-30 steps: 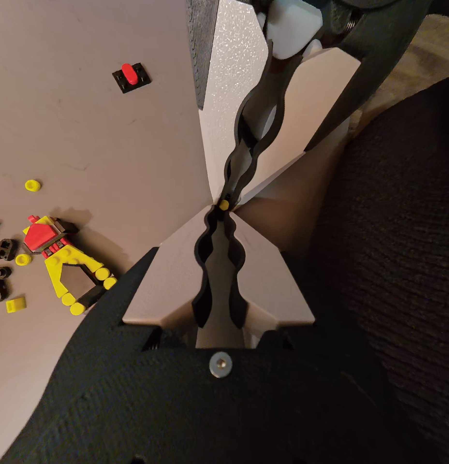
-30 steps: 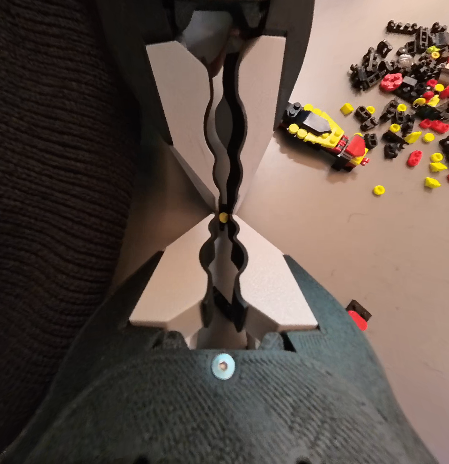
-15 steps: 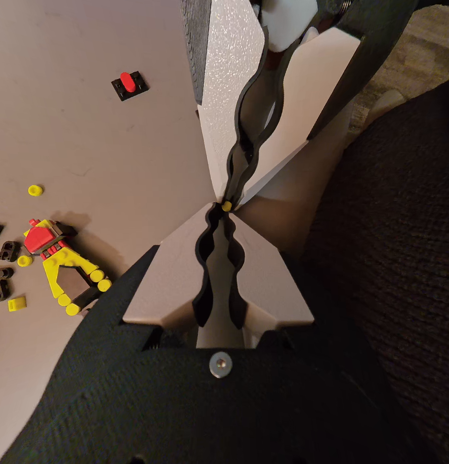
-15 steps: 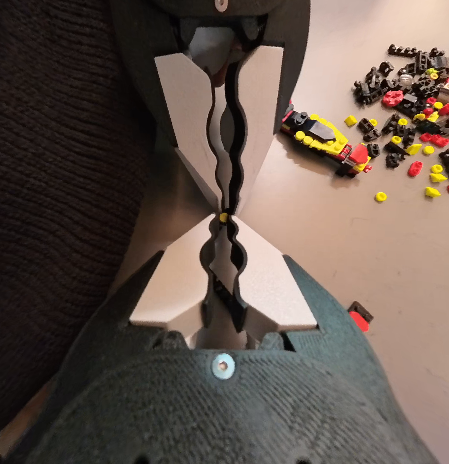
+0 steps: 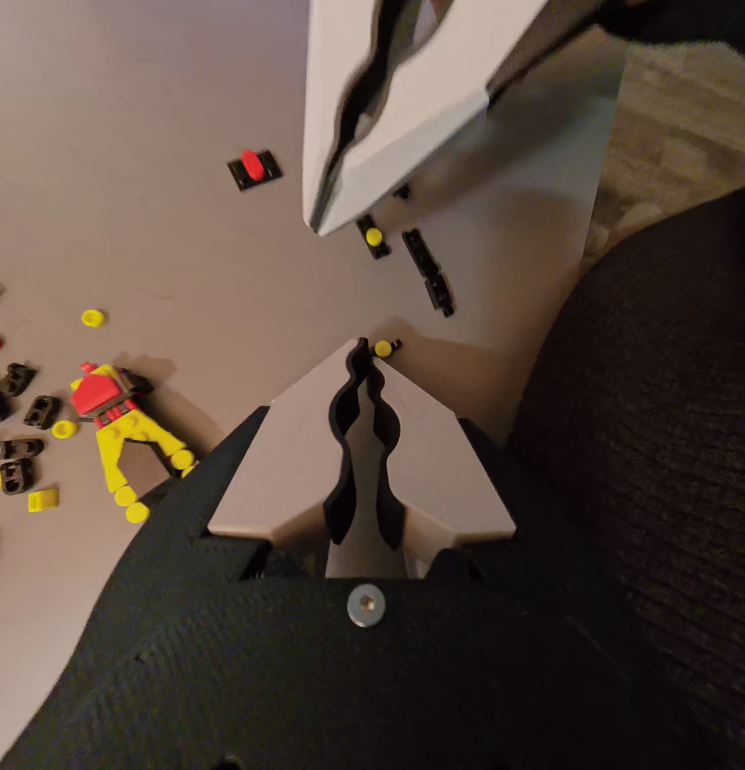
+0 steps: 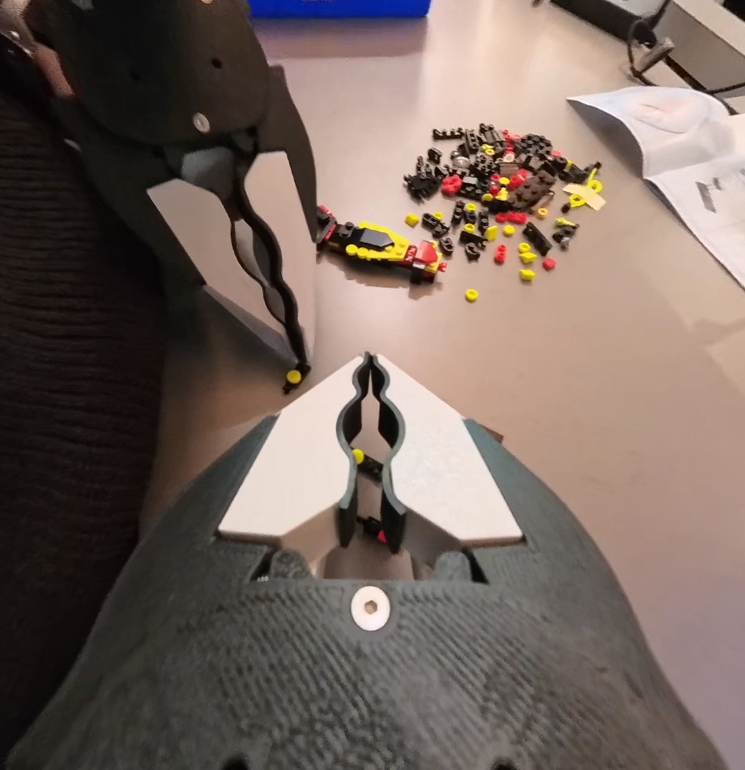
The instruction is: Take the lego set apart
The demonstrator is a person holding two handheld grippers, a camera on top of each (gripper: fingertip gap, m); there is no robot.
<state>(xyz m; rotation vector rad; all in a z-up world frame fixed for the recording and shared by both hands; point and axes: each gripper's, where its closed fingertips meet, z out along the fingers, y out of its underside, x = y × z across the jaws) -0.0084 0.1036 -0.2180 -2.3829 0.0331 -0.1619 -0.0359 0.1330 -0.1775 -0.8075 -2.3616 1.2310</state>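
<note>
In the middle of the left wrist view, our left claw [image 5: 364, 348] is pinched tight on a tiny black piece with a yellow bump [image 5: 383, 349], held up over the brown table [image 5: 154, 104]. In the middle of the right wrist view, our right claw [image 6: 368, 357] is closed too, its tips pressed together, and we see nothing between them. A dark knitted cloth [image 5: 633, 416] fills the right side of the left wrist view. A bit farther, near the top middle of that view, a short black piece with a yellow bump [image 5: 374, 237] and a long black strip [image 5: 429, 271] lie near each other, and a black plate with a red bump [image 5: 254, 168] lies to their upper left. The yellow, red and black lego set [image 6: 383, 246] lies on the table above the middle of the right wrist view. Just past it, to the upper right, is a pile of loose pieces [image 6: 500, 179]. An open booklet [image 6: 695, 166] lies at the far right.
</note>
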